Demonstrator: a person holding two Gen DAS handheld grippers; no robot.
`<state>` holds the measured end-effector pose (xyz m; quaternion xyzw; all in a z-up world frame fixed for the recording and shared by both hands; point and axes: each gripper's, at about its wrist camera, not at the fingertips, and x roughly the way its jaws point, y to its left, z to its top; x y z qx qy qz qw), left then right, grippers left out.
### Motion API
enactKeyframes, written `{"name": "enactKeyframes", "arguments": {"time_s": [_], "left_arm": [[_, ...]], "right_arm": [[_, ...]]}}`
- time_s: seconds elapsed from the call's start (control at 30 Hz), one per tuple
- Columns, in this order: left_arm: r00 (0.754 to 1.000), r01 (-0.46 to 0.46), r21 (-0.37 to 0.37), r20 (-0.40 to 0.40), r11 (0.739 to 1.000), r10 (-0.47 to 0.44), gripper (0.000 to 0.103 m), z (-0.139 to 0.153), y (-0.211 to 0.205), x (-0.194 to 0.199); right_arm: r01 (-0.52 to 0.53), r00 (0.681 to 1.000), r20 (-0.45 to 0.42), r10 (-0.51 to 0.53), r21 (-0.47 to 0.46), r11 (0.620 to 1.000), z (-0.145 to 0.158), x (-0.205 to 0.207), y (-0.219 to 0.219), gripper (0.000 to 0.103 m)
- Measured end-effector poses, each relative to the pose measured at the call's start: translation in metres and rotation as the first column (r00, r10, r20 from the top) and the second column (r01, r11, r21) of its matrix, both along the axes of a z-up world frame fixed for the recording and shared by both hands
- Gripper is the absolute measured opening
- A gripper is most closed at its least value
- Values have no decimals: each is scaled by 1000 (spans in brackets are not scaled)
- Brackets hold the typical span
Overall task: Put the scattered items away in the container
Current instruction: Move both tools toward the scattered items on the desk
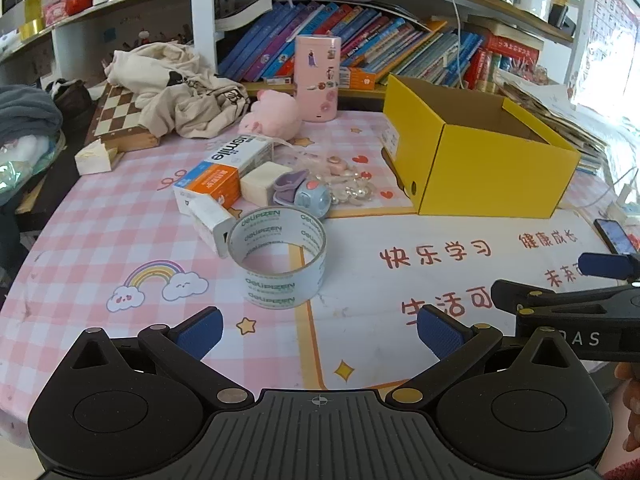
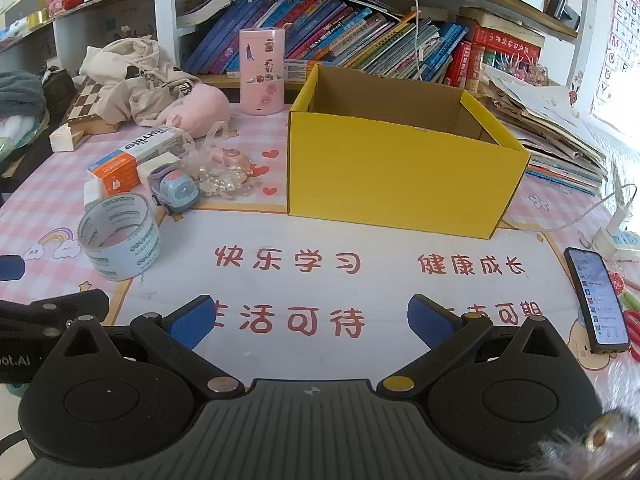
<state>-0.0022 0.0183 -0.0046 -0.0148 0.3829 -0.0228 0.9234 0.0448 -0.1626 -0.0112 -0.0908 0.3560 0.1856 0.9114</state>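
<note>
An open yellow cardboard box point(image 1: 492, 176) point(image 2: 396, 176) stands on the desk mat, right of a cluster of loose items. Nearest me is a roll of clear tape point(image 1: 278, 258) point(image 2: 120, 236). Behind it lie an orange-and-white toothpaste box point(image 1: 224, 170) point(image 2: 132, 160), a small white box point(image 1: 210, 218), a cream block point(image 1: 264, 182), a blue toy car point(image 1: 308, 196) point(image 2: 176, 192) and a bag of pearl beads point(image 1: 352, 184) point(image 2: 224, 178). My left gripper point(image 1: 318, 330) is open and empty just before the tape. My right gripper point(image 2: 310, 320) is open and empty in front of the box.
A pink plush point(image 1: 276, 116), pink canister point(image 1: 318, 78), chessboard point(image 1: 120, 116) and crumpled cloth point(image 1: 176, 88) sit at the back left. A phone point(image 2: 598, 300) lies at the right edge. Bookshelves point(image 2: 360, 48) run behind the desk.
</note>
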Motion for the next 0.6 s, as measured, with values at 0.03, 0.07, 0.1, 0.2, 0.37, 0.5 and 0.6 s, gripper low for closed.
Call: {"name": "enactKeyframes", "arguments": {"time_s": [0.03, 0.07, 0.1, 0.2, 0.37, 0.5, 0.6], "left_arm": [[1000, 3, -1, 0, 1000, -3, 103, 0, 0, 0], [1000, 5, -2, 0, 1000, -5, 103, 0, 1, 0], [1000, 3, 0, 1, 1000, -3, 103, 0, 1, 0], [1000, 1, -1, 15, 1000, -1, 103, 1, 2, -2], [1000, 4, -5, 23, 1000, -4, 103, 2, 3, -3], [1000, -14, -15, 15, 1000, 14, 103, 1, 7, -2], [1000, -16, -37, 16, 999, 16, 103, 1, 10, -2]], "right_arm": [[-1, 1000, 1, 1, 0, 1000, 0, 0, 1, 103], [-2, 1000, 2, 2, -1, 1000, 1, -1, 2, 103], [-3, 1000, 4, 3, -1, 1000, 1, -1, 3, 103], [-10, 1000, 12, 10, -3, 1000, 2, -2, 6, 103], [-15, 1000, 18, 15, -11, 1000, 4, -4, 10, 103], [-16, 1000, -3, 16, -11, 1000, 4, -3, 10, 103], [-22, 999, -25, 22, -7, 1000, 3, -3, 10, 103]]}}
